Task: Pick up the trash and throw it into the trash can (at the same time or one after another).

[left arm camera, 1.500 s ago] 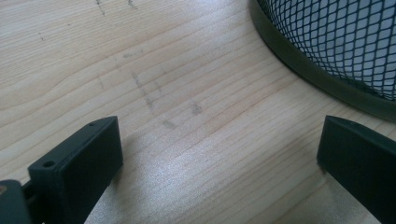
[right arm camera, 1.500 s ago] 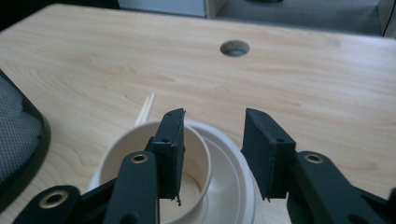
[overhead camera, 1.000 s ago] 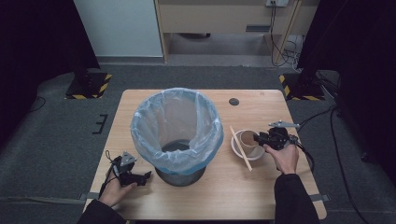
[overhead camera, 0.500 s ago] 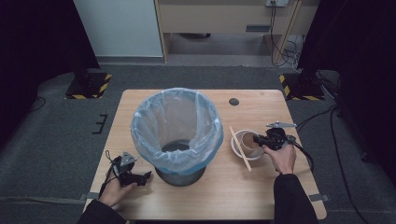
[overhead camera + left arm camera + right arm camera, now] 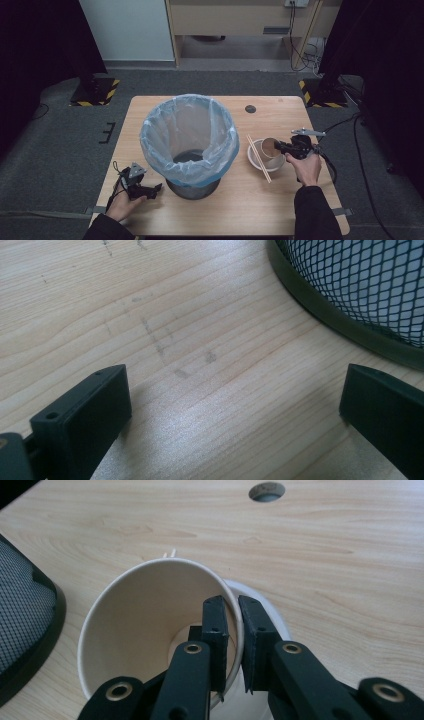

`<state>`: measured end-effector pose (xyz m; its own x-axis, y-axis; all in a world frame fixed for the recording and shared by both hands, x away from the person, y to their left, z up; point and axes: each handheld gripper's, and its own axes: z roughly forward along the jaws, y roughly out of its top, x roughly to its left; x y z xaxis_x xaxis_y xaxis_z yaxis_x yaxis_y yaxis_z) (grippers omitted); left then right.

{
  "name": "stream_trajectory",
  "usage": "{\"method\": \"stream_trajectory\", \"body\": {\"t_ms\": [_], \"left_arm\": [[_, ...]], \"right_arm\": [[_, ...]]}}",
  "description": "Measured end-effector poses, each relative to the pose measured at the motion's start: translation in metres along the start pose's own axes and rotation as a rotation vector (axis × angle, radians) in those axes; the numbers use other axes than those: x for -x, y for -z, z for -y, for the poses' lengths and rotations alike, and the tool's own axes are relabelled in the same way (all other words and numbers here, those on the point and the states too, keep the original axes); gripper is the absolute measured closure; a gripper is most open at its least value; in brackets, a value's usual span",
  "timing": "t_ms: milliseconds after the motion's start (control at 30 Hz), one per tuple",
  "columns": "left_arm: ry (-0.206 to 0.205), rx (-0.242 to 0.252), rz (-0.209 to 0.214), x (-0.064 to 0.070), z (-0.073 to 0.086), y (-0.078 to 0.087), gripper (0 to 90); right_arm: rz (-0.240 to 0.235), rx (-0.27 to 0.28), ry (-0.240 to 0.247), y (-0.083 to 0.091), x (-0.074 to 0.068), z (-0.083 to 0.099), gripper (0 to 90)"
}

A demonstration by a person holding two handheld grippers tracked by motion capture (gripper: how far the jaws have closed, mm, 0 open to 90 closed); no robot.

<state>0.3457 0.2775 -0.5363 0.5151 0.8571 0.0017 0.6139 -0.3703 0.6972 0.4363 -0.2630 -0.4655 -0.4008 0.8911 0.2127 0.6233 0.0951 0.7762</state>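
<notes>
Right gripper: my right gripper (image 5: 231,645) is clamped on the wall of the paper cup (image 5: 145,630), one jaw inside the rim and one outside. I pinch the thin wall this way because the cup is too wide to span across.
Cup: it is tilted, its mouth turned toward the bin, and it sits in or just over the white bowl (image 5: 256,159); I cannot tell whether its base touches the bowl. Holding by the rim lets me tip it freely.
Chopsticks: the pair of chopsticks (image 5: 258,157) lies across the bowl's left rim, on the side toward the bin, so I judge I must lift the cup clear of them rather than drag it.
Bin: the mesh wastebasket (image 5: 190,142), lined with a pale blue bag, stands mid-table just beside the bowl, close enough for a short carry.
Left gripper: my left gripper (image 5: 145,189) rests low on the table (image 5: 280,210) near the bin's base, jaws wide apart and holding nothing. I keep it there, I think, ready to steady the bin.
Step in hand: as I judge it, lifting the cup to drop it in the bin.
</notes>
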Motion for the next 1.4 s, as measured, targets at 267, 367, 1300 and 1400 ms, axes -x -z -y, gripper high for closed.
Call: {"method": "stream_trajectory", "body": {"t_ms": [267,367,1300,1400], "left_arm": [[0.000,0.000,0.000,0.000,0.000,0.000,0.0],[0.000,0.000,0.000,0.000,0.000,0.000,0.0],[0.000,0.000,0.000,0.000,0.000,0.000,0.0],[0.000,0.000,0.000,0.000,0.000,0.000,0.0]], "right_arm": [[-0.001,0.080,-0.026,0.015,0.003,-0.008,83.0],[-0.005,0.120,-0.038,0.022,0.004,-0.011,83.0],[-0.101,0.482,-0.086,0.095,-0.010,-0.052,83.0],[-0.116,0.517,-0.076,0.102,-0.016,-0.057,83.1]]}}
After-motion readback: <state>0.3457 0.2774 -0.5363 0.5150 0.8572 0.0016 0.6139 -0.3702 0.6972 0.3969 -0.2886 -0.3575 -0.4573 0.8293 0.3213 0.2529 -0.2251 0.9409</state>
